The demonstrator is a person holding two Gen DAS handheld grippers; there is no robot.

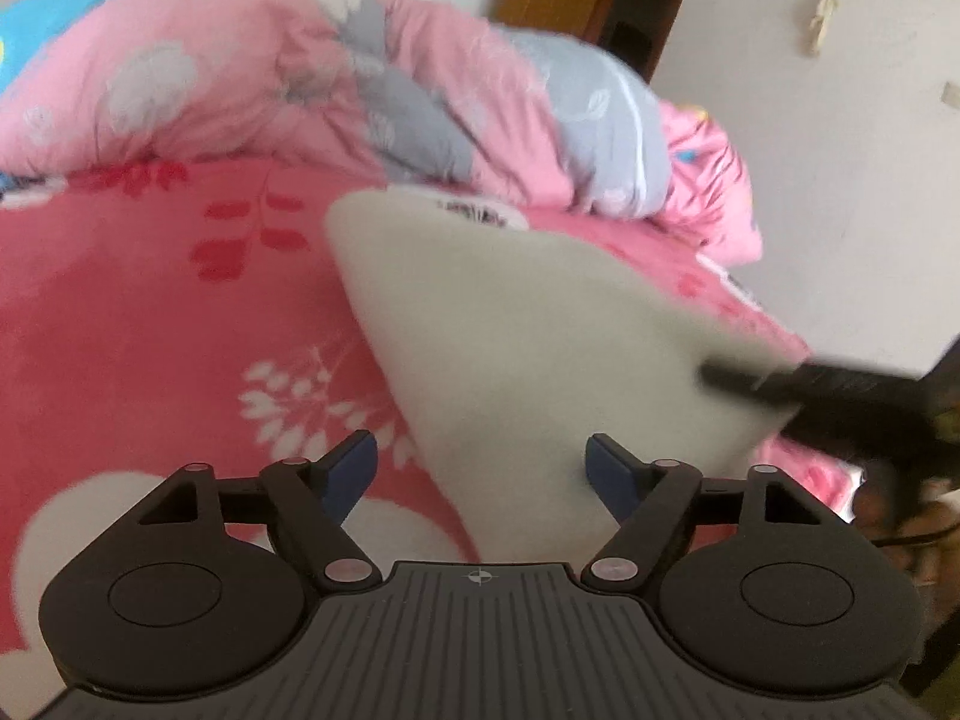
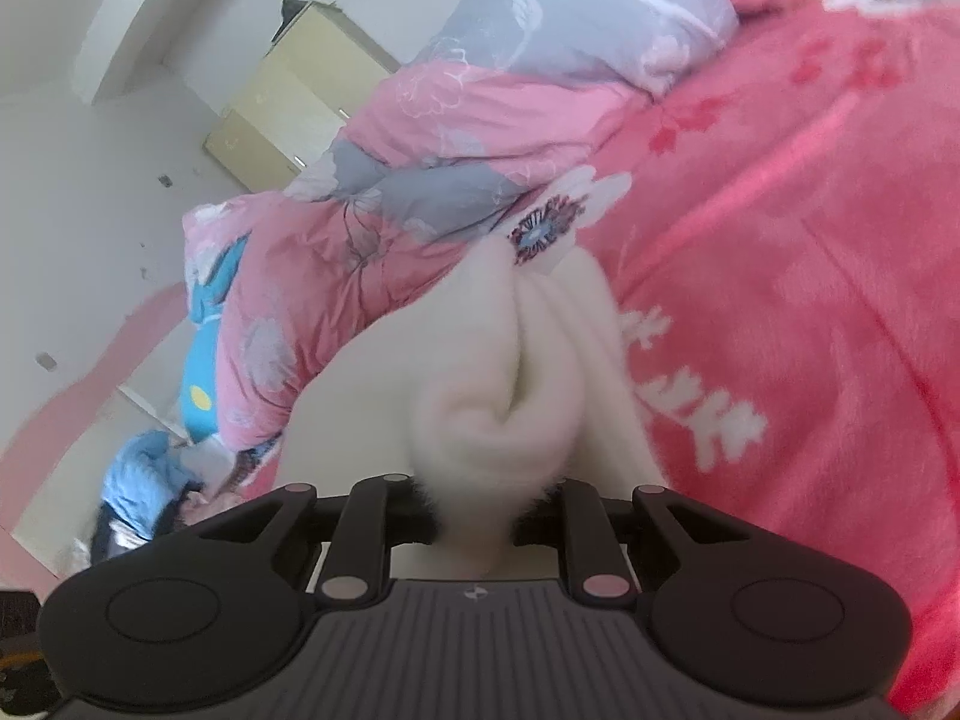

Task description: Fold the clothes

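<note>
Fingertips of right gripper (image 2: 474, 504) buried in pinched white garment (image 2: 510, 360); left gripper (image 1: 480, 462) wide, empty.

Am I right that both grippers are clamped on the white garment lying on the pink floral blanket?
Not quite: only the right gripper is clamped on the white garment, as the right wrist view shows. In the left wrist view the left gripper stands open, its blue pads clear of the garment. The pink floral blanket under the garment is correct.

- One white fleece garment (image 1: 510, 324)
- One pink floral blanket (image 1: 150, 330)
- One bunched pink-grey quilt (image 1: 360, 78)
- Two grippers: left gripper (image 1: 480, 468), right gripper (image 2: 480, 504)
</note>
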